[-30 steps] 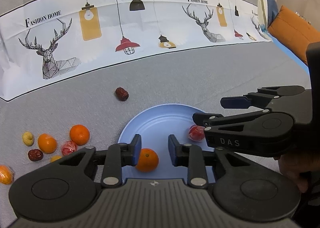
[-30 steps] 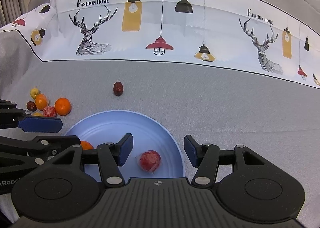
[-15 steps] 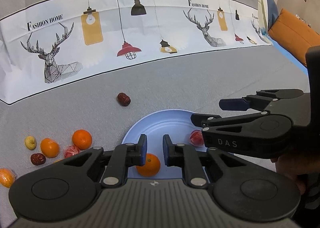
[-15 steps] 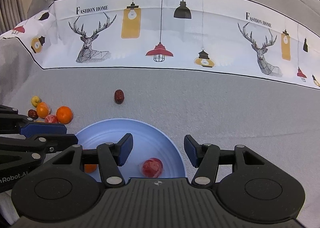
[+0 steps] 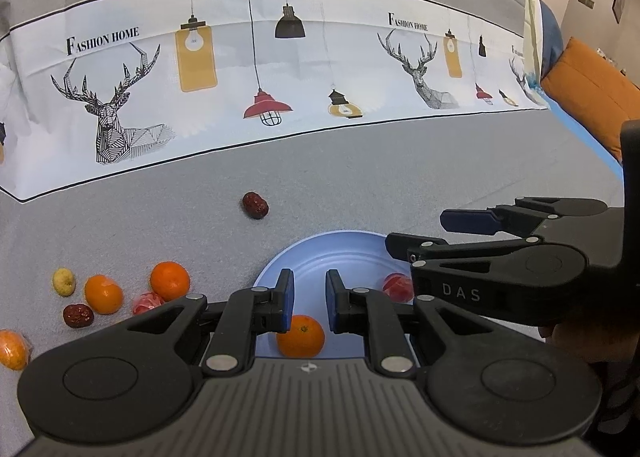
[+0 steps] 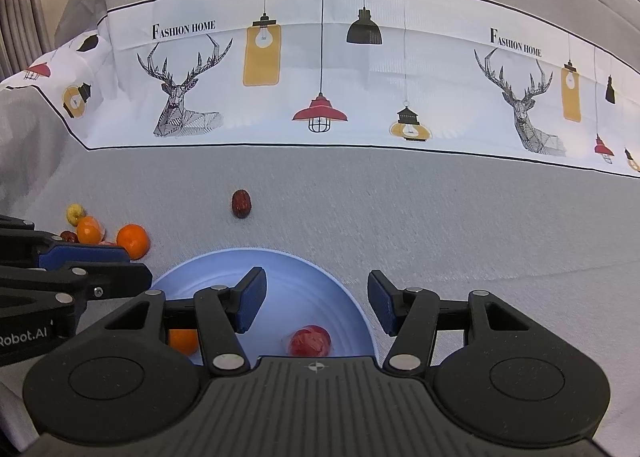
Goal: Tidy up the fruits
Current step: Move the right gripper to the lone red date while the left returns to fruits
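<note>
A light blue plate [image 5: 320,253] [image 6: 304,281] lies on the grey cloth. In it are an orange [image 5: 301,336] [image 6: 183,341] and a red wrapped fruit [image 5: 397,287] [image 6: 310,341]. My left gripper [image 5: 308,297] is above the plate's near side, its jaws a narrow gap apart and empty, the orange below them. My right gripper [image 6: 316,297] is open and empty above the plate, over the red fruit. A dark red date [image 5: 255,205] [image 6: 241,203] lies beyond the plate.
A cluster of loose fruit lies left of the plate: oranges [image 5: 170,280] [image 6: 133,240], a red wrapped fruit [image 5: 147,303], a date [image 5: 78,315] and a small yellow fruit [image 5: 64,281]. A printed cloth band [image 5: 280,69] runs across the back. An orange cushion [image 5: 592,97] is far right.
My left gripper's jaws have closed from wide to a narrow gap and both grippers have drawn back from the plate. The fruits in the plate have not moved.
</note>
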Tool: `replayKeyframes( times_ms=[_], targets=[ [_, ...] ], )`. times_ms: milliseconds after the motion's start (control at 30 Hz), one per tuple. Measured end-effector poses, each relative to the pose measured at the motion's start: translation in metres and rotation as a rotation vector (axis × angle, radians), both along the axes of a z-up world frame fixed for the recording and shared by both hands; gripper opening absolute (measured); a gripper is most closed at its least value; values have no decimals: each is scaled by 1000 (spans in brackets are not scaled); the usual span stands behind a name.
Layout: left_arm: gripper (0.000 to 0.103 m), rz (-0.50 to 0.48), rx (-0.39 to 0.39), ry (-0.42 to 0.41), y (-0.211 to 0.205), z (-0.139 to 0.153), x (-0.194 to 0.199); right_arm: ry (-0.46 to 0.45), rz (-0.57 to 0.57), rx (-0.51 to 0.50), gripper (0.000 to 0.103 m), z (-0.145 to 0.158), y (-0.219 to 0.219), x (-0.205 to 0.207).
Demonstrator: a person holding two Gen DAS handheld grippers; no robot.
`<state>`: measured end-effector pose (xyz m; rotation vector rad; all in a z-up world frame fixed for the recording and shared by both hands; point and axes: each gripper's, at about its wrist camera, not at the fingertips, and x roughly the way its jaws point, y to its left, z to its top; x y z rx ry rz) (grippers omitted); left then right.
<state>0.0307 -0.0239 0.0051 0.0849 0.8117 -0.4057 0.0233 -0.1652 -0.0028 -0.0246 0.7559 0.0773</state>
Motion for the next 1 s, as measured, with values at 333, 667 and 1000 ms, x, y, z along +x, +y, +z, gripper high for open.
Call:
replayKeyframes(
  times_ms=[333,667,1000],
  targets=[
    [17,8,-3,-19,1,2,-2,-20,9,27,41,2,-1,1],
    [8,24,-6,-31,1,4,-2,-35,28,54,28,6,2,2],
    [8,72,-43,-28,14,10,3,-49,45,72,23,6,7,4]
  ],
)
